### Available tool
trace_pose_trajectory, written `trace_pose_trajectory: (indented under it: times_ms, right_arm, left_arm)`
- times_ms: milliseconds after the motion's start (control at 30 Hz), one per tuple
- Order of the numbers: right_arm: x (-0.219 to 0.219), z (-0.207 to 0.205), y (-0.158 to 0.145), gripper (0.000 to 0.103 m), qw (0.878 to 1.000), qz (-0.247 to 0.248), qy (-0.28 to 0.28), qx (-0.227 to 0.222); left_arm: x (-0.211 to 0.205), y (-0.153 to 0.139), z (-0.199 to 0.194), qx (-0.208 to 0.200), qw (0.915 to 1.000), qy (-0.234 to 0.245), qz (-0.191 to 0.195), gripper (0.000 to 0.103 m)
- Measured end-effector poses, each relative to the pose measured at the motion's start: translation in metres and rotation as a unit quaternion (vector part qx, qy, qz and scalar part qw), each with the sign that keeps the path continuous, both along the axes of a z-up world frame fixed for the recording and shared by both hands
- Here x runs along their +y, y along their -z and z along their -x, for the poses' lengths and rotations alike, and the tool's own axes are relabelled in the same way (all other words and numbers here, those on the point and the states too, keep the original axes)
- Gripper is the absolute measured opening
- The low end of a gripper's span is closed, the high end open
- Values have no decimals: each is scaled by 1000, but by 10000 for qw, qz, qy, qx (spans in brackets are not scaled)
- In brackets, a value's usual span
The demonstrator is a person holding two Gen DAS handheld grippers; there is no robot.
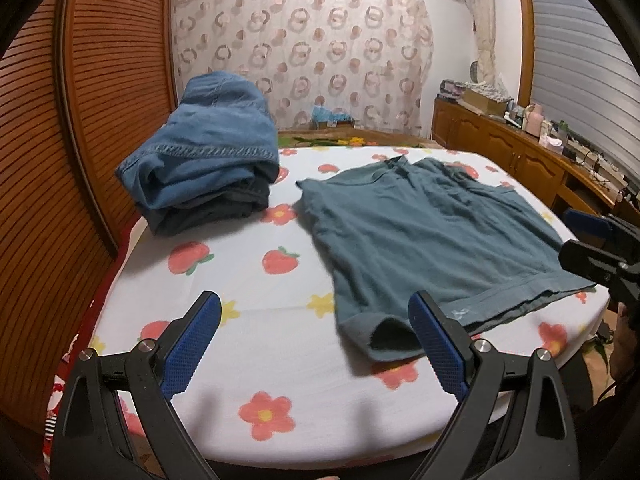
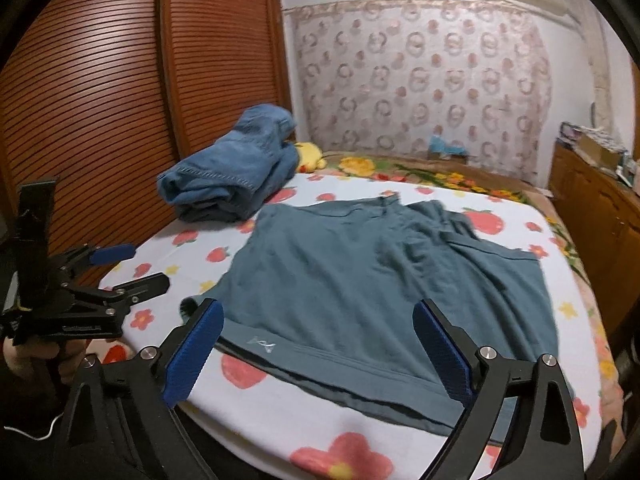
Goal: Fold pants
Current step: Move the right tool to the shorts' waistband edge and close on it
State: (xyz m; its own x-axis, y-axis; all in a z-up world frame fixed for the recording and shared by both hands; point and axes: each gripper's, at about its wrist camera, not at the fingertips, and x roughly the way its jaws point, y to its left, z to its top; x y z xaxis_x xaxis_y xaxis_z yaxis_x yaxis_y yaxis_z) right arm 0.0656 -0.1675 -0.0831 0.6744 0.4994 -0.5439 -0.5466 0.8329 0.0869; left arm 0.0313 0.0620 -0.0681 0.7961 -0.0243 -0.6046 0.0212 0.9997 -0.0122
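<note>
Teal-grey pants (image 1: 420, 232) (image 2: 360, 272) lie spread flat on the bed's flower-print sheet (image 1: 248, 320) (image 2: 256, 404), with a small pale logo near the front hem. My left gripper (image 1: 314, 300) (image 2: 146, 266) hovers open over the sheet at the garment's near left corner, its right finger (image 1: 436, 340) in front of the rolled cuff. My right gripper (image 2: 318, 306) (image 1: 576, 236) hangs open above the near hem, the fabric showing between its fingers without the pads pressing it. Neither gripper holds anything.
A stack of folded blue denim (image 1: 208, 160) (image 2: 232, 176) sits at the back left of the bed, beside the louvred wooden doors (image 1: 80, 120). A yellow plush toy (image 2: 310, 156) lies behind it. Cluttered wooden cabinets (image 1: 520, 160) line the right side.
</note>
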Motion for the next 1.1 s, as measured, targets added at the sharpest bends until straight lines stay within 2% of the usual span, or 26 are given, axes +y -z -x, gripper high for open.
trace_pose_trajectory:
  times_ms: [267,533,733,867,1100]
  right_arm:
    - [17,-16,11,82,9975,196,-610,302]
    - [36,-38,24,68,9884,494,-1206,774]
    - [43,-44,20,60,9823,692,-1475,924]
    - [44,-46,17,51,9781,746,-1662,1008]
    - [42,-56,12,50,9744,816,-1811,1050]
  left_arm:
    - [21,14,-5,228,9996,-136,46,95]
    - [35,31,-8,471,9986,-246,28,95]
    - [46,39,-9,575,9978,-326,34,95]
    - [51,42,-9,617,9974,-380,28,95]
    - [54,44,-9,634,9971,-418,42,95]
